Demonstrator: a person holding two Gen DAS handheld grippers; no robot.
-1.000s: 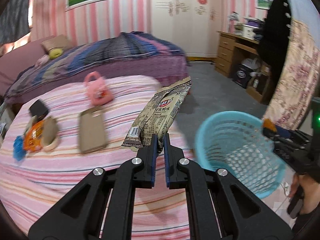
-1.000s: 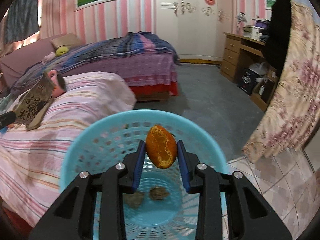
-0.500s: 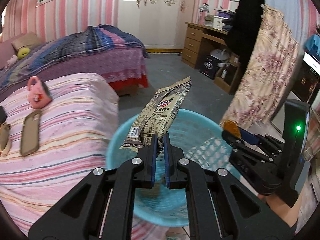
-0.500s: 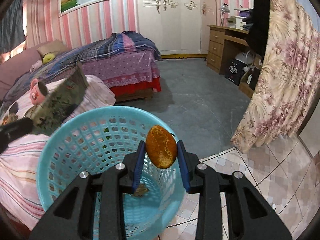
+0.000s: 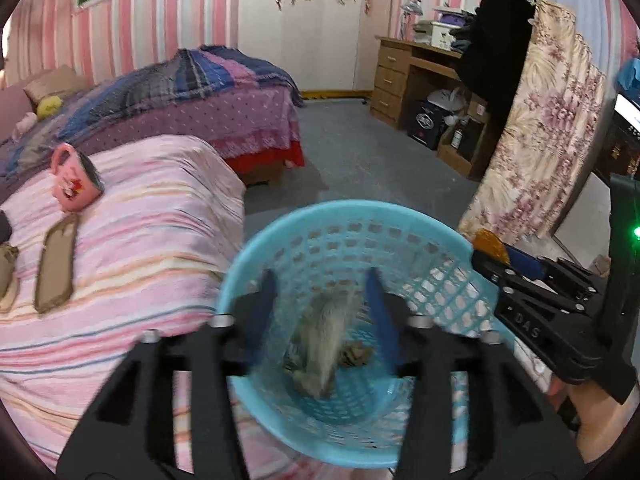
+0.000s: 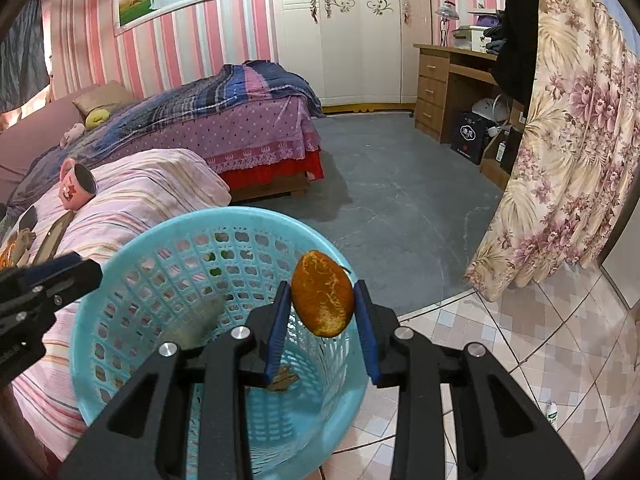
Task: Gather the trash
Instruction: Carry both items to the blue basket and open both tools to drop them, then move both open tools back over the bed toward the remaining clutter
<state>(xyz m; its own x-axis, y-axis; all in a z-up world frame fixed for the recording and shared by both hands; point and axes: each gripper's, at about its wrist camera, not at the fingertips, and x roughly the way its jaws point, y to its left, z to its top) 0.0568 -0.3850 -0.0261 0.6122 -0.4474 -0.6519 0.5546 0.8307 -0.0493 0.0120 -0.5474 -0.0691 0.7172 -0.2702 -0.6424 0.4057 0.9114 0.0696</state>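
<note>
A light blue mesh basket [image 5: 404,224] [image 6: 120,264] stands on the floor beside the striped bed. My left gripper [image 5: 322,292] hangs over it, its jaws opening and blurred, with nothing pressed between them. The brown snack wrapper [image 5: 326,340] [image 6: 196,320] is falling, blurred, inside the basket. My right gripper [image 6: 322,304] is shut on an orange peel [image 6: 322,294] [image 5: 490,242] above the basket's right rim. Small brown scraps [image 6: 284,378] lie on the basket's bottom.
On the pink striped bed [image 5: 140,240] lie a pink mug [image 5: 74,184] on its side and a flat brown case [image 5: 56,268]. A purple bed [image 6: 240,120], a wooden desk [image 6: 452,80] and a floral curtain [image 6: 568,160] ring the grey floor.
My left gripper swung from over the bed to above the basket, then opened and let the wrapper drop in. The right gripper kept the orange peel and shifted toward the basket's right rim.
</note>
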